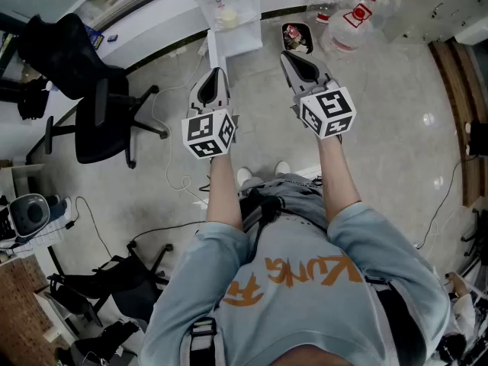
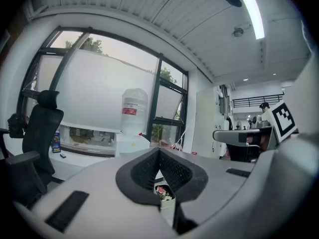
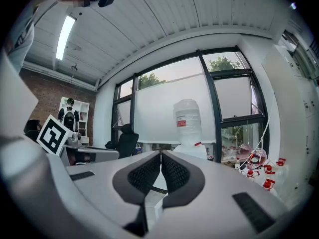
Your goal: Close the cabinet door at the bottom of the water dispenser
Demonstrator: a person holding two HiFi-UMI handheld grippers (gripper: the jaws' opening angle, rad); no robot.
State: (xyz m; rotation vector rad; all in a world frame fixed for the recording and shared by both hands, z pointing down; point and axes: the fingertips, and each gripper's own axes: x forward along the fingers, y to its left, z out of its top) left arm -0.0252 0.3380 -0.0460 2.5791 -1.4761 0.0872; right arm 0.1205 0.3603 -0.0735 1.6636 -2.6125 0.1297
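One white water dispenser (image 1: 242,38) stands ahead of both tools. Its single bottom cabinet door (image 1: 213,50) hangs open toward the person, its edge just beyond the left tool (image 1: 218,73), with the right tool (image 1: 287,55) off to its right. Both tools' jaws are pressed together, empty. The one bottle (image 3: 188,121) on top bears a red label, its writing unreadable.

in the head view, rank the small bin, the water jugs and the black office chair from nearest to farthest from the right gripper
1. small bin, just ahead of the right gripper
2. water jugs, ahead and to its right
3. black office chair, far off to the left
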